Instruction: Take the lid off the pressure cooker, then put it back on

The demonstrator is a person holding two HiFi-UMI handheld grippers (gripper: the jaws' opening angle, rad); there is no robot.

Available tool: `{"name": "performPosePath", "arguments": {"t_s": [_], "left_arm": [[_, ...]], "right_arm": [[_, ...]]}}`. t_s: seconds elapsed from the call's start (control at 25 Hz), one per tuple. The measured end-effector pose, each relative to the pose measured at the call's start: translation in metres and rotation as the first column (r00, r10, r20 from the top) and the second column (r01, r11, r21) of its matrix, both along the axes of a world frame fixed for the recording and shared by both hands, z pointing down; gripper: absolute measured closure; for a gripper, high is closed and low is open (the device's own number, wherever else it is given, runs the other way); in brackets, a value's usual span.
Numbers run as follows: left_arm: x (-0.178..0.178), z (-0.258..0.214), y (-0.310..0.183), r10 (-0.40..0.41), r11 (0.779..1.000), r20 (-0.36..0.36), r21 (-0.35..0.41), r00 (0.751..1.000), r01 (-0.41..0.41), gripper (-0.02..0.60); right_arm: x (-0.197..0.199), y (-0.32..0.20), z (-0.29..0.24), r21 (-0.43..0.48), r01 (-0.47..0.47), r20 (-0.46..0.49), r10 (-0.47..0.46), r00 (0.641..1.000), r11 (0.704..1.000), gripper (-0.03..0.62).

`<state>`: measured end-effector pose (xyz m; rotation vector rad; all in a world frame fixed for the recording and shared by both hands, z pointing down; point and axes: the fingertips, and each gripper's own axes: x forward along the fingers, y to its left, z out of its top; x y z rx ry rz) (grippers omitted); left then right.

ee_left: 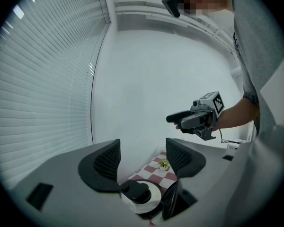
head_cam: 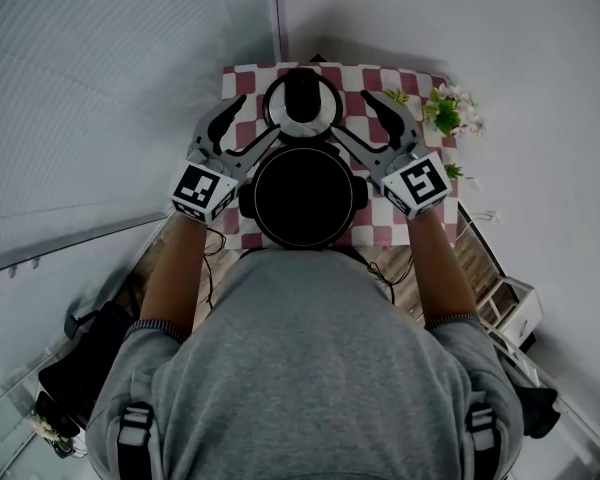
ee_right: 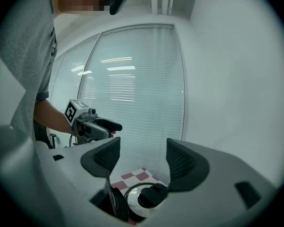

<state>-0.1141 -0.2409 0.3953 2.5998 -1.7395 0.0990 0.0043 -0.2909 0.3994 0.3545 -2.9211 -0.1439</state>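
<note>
Hiding most of the pot [ee_right: 117,206], the right tongs [ee_right: 143,148] gape, empty.

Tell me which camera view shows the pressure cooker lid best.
The head view: almost the whole lid shows from above, lying on the checked cloth beyond the pot. Each gripper view shows only part of it, low beneath its jaws.
</note>
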Motion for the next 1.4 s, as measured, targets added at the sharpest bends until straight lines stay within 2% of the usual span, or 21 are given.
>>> {"name": "performPosePath", "arguments": {"t_s": [0.24, 0.36, 0.64, 0.88, 1.04, 1.2, 1.4], "left_arm": [[0.004, 0.021, -0.021, 0.07, 0.996, 0.045, -0.052, 0.997, -0.067, 0.259], [0.003, 0.043, -0.039, 0.119, 0.989, 0.118, -0.105, 0.986, -0.107, 0.259], [0.002, 0.095, -0.074, 0.229, 0.955, 0.231, -0.242, 0.946, -0.172, 0.259], [0.004, 0.158, -0.095, 0.304, 0.912, 0.319, -0.369, 0.898, -0.177, 0.258], [0.011, 0.197, -0.105, 0.369, 0.869, 0.34, -0.455, 0.865, -0.192, 0.258], [0.022, 0.223, -0.113, 0.422, 0.834, 0.331, -0.506, 0.844, -0.219, 0.258], [0.024, 0.259, -0.125, 0.499, 0.786, 0.378, -0.577, 0.779, -0.223, 0.258]], "right_arm": [[-0.012, -0.015, 0.021, -0.038, 0.047, -0.103, -0.051, 0.993, 0.998, 0.269], [-0.019, -0.026, 0.043, -0.056, 0.073, -0.177, -0.082, 0.981, 0.996, 0.269], [-0.035, -0.045, 0.112, -0.093, 0.127, -0.404, -0.153, 0.902, 0.988, 0.264], [-0.041, -0.064, 0.173, -0.158, 0.147, -0.525, -0.21, 0.825, 0.976, 0.256], [-0.048, -0.072, 0.206, -0.193, 0.164, -0.579, -0.247, 0.777, 0.967, 0.256], [-0.058, -0.073, 0.226, -0.206, 0.201, -0.622, -0.287, 0.729, 0.958, 0.255], [-0.067, -0.076, 0.262, -0.242, 0.22, -0.679, -0.327, 0.657, 0.945, 0.256]]}}
